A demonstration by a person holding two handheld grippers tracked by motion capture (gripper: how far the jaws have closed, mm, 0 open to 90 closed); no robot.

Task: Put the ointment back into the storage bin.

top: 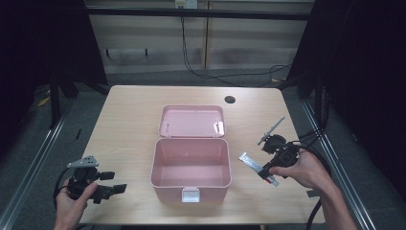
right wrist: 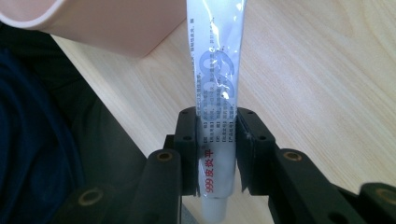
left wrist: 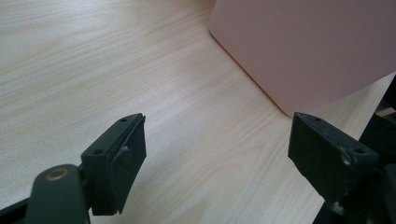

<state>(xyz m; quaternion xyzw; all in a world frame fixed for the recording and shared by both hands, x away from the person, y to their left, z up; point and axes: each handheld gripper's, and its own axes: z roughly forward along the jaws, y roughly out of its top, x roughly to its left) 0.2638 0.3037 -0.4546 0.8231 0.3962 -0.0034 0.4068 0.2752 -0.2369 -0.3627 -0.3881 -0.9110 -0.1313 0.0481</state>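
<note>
A: Where is your right gripper (top: 262, 168)?

B: Right of the open pink box (top: 191, 168), above the table (top: 129, 105). Your jaws are clamped on a white ointment tube (right wrist: 215, 93), which sticks out toward the box.

A: And your left gripper (left wrist: 219, 154)?

B: You hold it low at the table's near left corner, jaws spread apart with nothing between them, the box wall just ahead.

The white tube (right wrist: 215, 93) bears red "999皮炎平" and a grey "999".
</note>
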